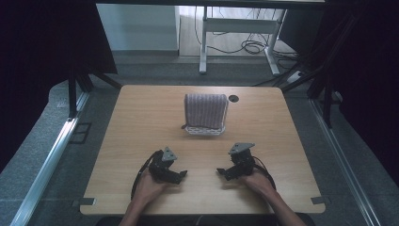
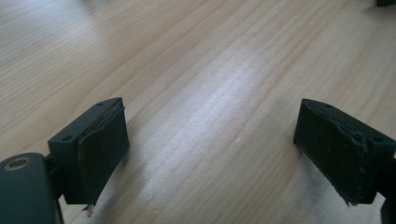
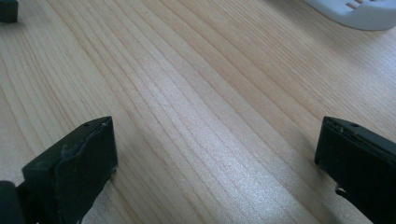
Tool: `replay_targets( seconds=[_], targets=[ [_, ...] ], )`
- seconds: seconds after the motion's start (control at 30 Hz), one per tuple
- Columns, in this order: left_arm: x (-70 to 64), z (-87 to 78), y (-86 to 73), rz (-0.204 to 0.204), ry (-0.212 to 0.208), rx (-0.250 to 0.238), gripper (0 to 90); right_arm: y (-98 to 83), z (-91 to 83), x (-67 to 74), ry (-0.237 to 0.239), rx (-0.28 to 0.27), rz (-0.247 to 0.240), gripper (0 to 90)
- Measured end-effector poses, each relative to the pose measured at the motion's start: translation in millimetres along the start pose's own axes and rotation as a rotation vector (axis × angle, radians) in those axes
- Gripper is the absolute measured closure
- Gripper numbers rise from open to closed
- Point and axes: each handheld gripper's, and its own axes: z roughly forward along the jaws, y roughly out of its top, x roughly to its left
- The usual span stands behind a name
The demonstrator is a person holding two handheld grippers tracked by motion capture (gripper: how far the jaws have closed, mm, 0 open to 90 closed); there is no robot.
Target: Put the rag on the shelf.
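A grey striped cloth (image 1: 205, 109) lies draped over a white slotted basket (image 1: 203, 130) at the middle of the wooden table (image 1: 141, 117). My left gripper (image 1: 180, 175) rests low on the near part of the table, held by a hand, its jaws pointing right. My right gripper (image 1: 221, 173) rests opposite it, its jaws pointing left. In the left gripper view the left gripper (image 2: 212, 140) stands open over bare wood. In the right gripper view the right gripper (image 3: 217, 149) is wide open with nothing between its pads, and the basket's rim (image 3: 362, 14) shows at the top right.
A round black cable hole (image 1: 234, 98) sits in the table beside the cloth. Dark stands (image 1: 75, 94) flank the table on both sides. A white desk frame (image 1: 235, 28) and cables lie on the floor beyond the far edge.
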Motion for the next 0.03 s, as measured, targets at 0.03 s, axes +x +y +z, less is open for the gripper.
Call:
replay_targets(
  seconds=[0.03],
  targets=[
    [-0.1,0.0,0.0,0.0,0.0,0.0,9.6,0.0,0.0,0.0,0.0,0.0,0.0,0.0]
  ],
)
